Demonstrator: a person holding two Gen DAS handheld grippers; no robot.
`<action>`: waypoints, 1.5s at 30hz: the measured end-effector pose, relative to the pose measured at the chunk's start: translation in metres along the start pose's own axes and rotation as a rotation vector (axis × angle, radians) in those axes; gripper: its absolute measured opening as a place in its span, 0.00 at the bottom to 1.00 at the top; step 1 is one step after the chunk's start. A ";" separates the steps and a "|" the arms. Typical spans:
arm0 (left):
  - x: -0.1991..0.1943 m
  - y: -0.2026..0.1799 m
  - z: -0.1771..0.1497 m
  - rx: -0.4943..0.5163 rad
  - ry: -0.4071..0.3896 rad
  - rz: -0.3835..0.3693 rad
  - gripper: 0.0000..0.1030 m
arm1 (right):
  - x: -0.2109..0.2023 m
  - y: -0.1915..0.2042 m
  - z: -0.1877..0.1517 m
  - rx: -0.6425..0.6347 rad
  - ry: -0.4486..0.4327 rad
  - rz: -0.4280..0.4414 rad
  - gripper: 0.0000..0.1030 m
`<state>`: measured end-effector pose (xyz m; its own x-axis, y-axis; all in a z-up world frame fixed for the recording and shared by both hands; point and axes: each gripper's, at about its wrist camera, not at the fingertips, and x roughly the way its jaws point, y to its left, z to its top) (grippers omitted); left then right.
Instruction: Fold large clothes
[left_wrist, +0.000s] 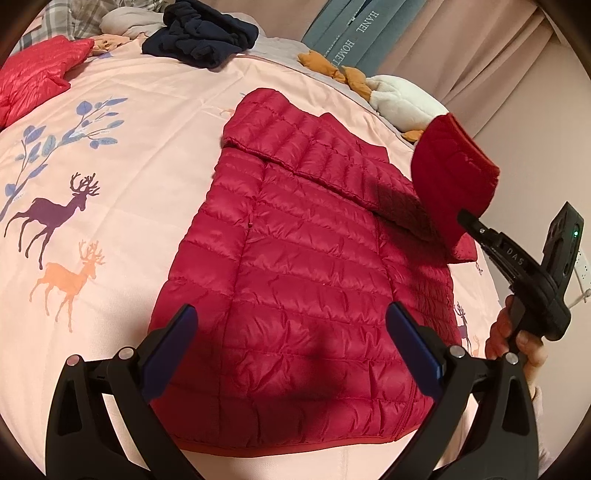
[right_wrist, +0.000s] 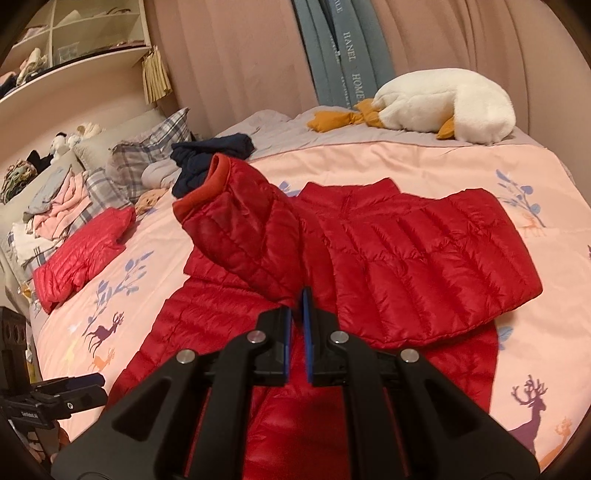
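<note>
Lying flat across the middle of the bed (left_wrist: 122, 206), the red down jacket (left_wrist: 295, 280) has its hem at the near edge and its collar toward the far side. One sleeve is folded across the chest; the other sleeve (right_wrist: 240, 236) is lifted clear of the jacket body, cuff uppermost.

Open room: bare pink duvet lies left of the jacket in the left wrist view. A second red folded jacket (left_wrist: 33, 81) sits well apart at the far left; a dark navy garment (left_wrist: 201, 35) lies beyond the collar. A white plush goose (right_wrist: 443, 107) rests at the far edge beside the curtains.

Left hand-held gripper (left_wrist: 291, 354): jaws spread wide, holding nothing, hovering over the hem, angled downward.

Right hand-held gripper (right_wrist: 297, 332): jaws clamped on the raised sleeve, tilted downward. The person's right hand (left_wrist: 517, 332) grips its handle.
</note>
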<state>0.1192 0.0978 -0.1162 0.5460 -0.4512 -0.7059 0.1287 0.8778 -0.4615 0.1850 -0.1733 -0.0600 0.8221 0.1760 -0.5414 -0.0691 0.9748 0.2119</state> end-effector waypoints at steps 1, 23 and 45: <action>0.000 0.001 0.000 -0.002 0.000 -0.002 0.99 | 0.003 0.003 -0.002 -0.003 0.008 0.006 0.05; 0.006 0.013 0.001 -0.034 0.011 -0.013 0.99 | 0.037 0.032 -0.026 -0.039 0.110 0.065 0.05; 0.011 0.007 0.011 -0.031 0.002 -0.053 0.99 | 0.057 0.036 -0.041 -0.033 0.184 0.095 0.05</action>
<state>0.1353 0.1003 -0.1214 0.5379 -0.4968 -0.6811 0.1314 0.8474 -0.5144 0.2061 -0.1228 -0.1170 0.6943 0.2859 -0.6604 -0.1623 0.9563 0.2434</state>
